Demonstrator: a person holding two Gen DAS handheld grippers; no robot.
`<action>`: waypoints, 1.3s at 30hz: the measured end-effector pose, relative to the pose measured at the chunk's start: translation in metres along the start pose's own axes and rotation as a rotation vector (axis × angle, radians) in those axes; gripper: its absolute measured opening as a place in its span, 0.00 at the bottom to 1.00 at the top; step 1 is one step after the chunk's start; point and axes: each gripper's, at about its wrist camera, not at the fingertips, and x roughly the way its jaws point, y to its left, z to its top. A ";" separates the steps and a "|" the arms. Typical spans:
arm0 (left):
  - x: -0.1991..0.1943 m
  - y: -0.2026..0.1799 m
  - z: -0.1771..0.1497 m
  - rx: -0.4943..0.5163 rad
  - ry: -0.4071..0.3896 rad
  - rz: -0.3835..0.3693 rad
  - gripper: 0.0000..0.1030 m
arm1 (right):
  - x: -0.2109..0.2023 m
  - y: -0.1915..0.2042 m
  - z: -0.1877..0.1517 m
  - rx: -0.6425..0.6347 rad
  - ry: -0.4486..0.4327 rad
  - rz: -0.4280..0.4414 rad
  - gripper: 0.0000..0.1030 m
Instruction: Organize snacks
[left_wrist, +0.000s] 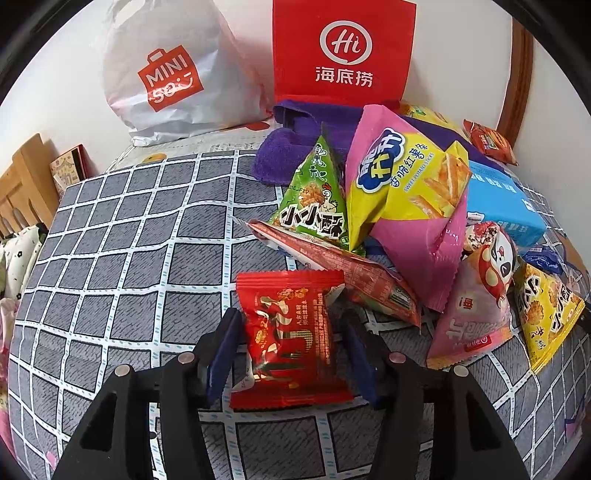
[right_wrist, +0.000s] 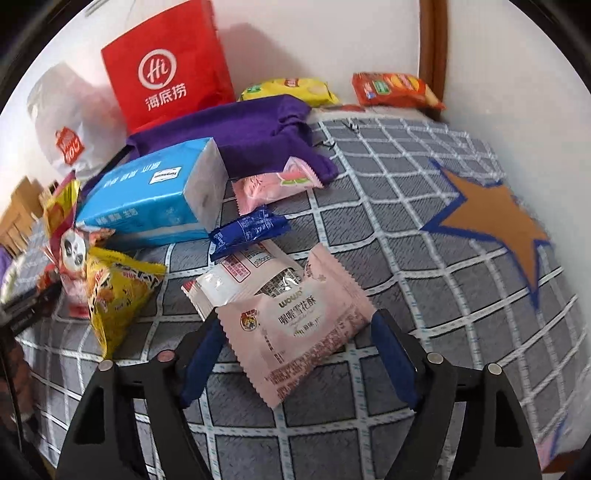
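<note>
A small red snack packet (left_wrist: 291, 339) lies flat on the grey checked bed cover (left_wrist: 129, 266), between the blue-padded fingers of my left gripper (left_wrist: 289, 314). The pads stand beside its edges without squeezing it. A pale pink snowflake-crisp packet (right_wrist: 295, 325) lies between the fingers of my right gripper (right_wrist: 298, 314), partly on a white-and-pink packet (right_wrist: 240, 273). The left pad is at its edge, and a gap shows at the right pad. Both grippers are open.
A heap of snacks rises to the right in the left wrist view: a green triangular pack (left_wrist: 314, 199), a pink-and-yellow sweet potato sticks bag (left_wrist: 406, 192) and a blue tissue pack (right_wrist: 147, 199). A red paper bag (left_wrist: 343, 51), a white shopping bag (left_wrist: 166, 74) and a purple cloth (right_wrist: 251, 129) stand along the wall.
</note>
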 end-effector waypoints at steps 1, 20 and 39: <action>0.000 0.000 0.000 0.001 0.000 0.000 0.52 | -0.002 0.000 0.000 -0.007 -0.008 0.015 0.63; 0.000 0.001 0.000 0.003 0.001 -0.003 0.54 | -0.026 -0.020 0.000 0.048 0.004 0.034 0.61; -0.013 0.009 -0.004 -0.003 0.044 -0.012 0.39 | -0.037 0.005 -0.010 -0.066 -0.043 -0.062 0.41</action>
